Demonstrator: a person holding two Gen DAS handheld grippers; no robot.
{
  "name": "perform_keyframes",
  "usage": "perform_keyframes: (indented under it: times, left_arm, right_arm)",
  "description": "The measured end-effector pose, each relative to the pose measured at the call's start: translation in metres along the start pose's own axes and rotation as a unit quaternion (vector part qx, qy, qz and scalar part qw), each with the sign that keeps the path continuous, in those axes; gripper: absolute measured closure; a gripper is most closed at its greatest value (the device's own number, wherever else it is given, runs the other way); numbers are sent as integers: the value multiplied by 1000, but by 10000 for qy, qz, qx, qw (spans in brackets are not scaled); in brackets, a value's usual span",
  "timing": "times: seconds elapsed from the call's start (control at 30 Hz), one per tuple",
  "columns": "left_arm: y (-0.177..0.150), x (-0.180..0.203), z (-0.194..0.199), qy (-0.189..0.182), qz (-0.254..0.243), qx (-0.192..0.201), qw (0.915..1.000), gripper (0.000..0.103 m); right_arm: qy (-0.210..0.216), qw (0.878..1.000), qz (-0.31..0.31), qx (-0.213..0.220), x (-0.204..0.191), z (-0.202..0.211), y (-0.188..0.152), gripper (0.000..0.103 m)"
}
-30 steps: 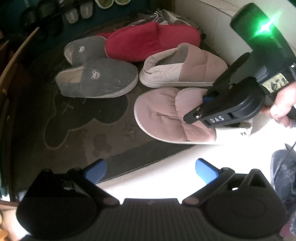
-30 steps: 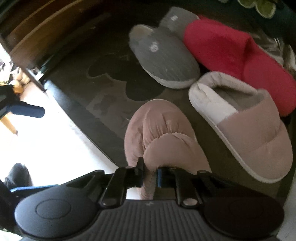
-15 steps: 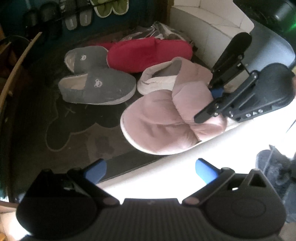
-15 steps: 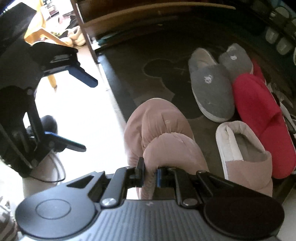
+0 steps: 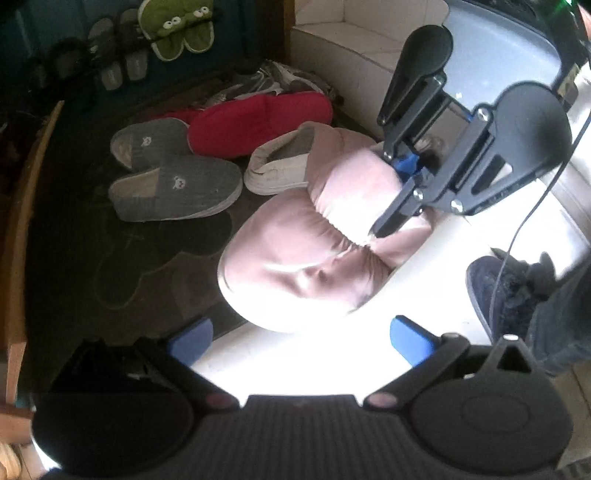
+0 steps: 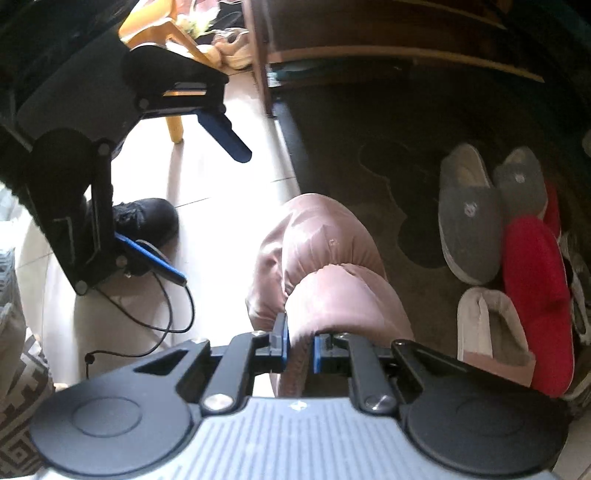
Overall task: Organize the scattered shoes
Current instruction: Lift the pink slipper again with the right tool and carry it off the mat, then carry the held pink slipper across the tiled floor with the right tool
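Observation:
A puffy pink slipper (image 6: 325, 266) hangs toe-down in the air, and my right gripper (image 6: 299, 347) is shut on its heel rim. The left wrist view shows the same pink slipper (image 5: 303, 258) held up by the right gripper (image 5: 406, 166) above the mat's edge. Its mate, a second pink slipper (image 5: 284, 166), lies on the dark mat (image 5: 92, 240) beside a red slipper (image 5: 258, 122) and two grey slippers (image 5: 177, 188). My left gripper (image 5: 299, 336) stands open near the pale floor with nothing between its blue fingers; the right wrist view shows the left gripper (image 6: 207, 199) at the upper left.
A person's black shoe (image 5: 506, 291) stands on the white tiles at the right. Green frog slippers (image 5: 181, 26) and others hang on the far wall. A wooden shelf edge (image 6: 399, 55) borders the mat, a yellow stool leg (image 6: 173, 125) stands beyond, and a cable (image 6: 162, 314) trails across the floor.
The right gripper has lifted the pink slipper off the mat and swung it toe-down, rolling as it rose. My left gripper has risen too and stayed open.

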State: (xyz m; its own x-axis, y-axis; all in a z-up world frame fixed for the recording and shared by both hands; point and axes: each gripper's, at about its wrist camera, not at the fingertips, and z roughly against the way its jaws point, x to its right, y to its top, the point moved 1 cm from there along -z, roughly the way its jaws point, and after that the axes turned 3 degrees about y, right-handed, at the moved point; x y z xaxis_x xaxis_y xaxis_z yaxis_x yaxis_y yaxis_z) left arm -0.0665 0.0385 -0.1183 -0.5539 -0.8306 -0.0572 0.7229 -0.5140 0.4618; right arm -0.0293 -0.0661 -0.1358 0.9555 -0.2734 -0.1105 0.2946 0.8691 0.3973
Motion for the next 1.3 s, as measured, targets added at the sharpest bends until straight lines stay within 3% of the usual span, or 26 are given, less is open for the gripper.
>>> perform_keyframes:
  times: [0.4,0.87,1.07,1.17,1.3]
  left_arm:
    - [-32,4,50,151,257,28,9996,0]
    - [-34,19,76,140,550,224,9981,0]
    - [-33,18,78,-53,686,445,9966,0]
    - [-33,12,73,-83,647,467,9968,0]
    - [-44,-1,66,-4,958,304,9949,0]
  right_arm:
    - [-4,9995,277,-149,-36,-3,15,91]
    - [164,9994,288,-103,-54,-24,40,91]
    - [199,9997,-117,20,-54,-27,43,91]
    - [167,9982,-558,160,-49,-25,37,91]
    - [15,9907,-1291,424,-45,-27,26,91]
